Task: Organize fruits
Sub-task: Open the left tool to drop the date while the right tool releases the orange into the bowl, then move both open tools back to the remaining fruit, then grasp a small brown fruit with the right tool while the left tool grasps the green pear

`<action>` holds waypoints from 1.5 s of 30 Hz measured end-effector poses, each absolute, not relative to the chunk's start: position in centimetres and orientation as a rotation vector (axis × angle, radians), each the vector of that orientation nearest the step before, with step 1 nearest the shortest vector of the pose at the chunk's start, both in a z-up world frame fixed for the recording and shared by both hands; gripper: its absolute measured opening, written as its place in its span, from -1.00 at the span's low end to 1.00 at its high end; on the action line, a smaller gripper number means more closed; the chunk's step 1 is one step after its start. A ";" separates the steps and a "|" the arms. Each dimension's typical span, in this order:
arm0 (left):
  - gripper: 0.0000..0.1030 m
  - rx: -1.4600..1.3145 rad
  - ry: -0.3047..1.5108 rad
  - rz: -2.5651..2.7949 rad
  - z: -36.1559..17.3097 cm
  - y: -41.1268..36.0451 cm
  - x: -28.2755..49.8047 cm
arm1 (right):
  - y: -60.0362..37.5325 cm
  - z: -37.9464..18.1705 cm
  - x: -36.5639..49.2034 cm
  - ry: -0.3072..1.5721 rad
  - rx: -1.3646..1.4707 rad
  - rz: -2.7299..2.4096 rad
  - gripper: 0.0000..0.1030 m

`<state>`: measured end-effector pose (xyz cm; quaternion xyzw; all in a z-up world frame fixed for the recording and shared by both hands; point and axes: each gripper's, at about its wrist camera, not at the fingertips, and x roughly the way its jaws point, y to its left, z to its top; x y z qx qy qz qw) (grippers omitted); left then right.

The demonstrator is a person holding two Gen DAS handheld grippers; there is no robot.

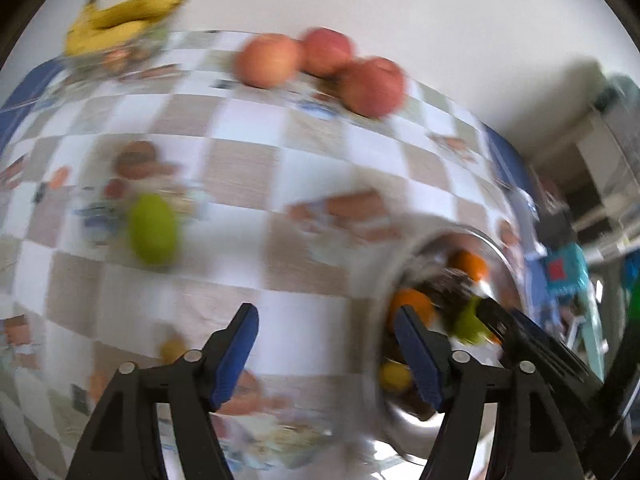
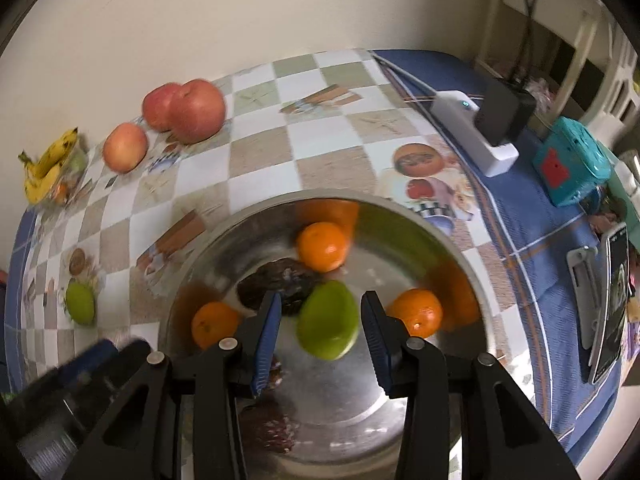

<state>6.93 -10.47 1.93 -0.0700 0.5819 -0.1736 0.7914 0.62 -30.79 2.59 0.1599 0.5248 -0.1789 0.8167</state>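
Jaws of the right gripper (image 2: 318,322) stand spread over the steel bowl (image 2: 400,380), a green fruit (image 2: 328,322) lying between them with a gap on each side, three oranges (image 2: 322,246) around it and a dark fruit (image 2: 280,284) just beyond the left jaw. Jaws of the left gripper (image 1: 326,344) are spread too, gripping nothing above the checkered tabletop (image 1: 240,168), the bowl just past their right jaw. Ahead of them lie a second green fruit (image 1: 152,230), three apples (image 1: 372,86) and bananas (image 1: 116,22).
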 end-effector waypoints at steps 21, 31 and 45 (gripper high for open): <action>1.00 0.006 1.136 -0.085 3.6 0.2 8.2 | -19.9 3.2 3.8 1.088 0.209 -0.091 0.80; 1.00 -0.016 1.225 -0.062 1.6 2.3 8.3 | -15.5 0.8 4.9 1.175 0.148 -0.004 0.80; 1.00 -0.112 1.282 -0.050 -0.9 4.7 9.3 | -10.1 -2.1 5.6 1.238 0.146 0.197 -0.03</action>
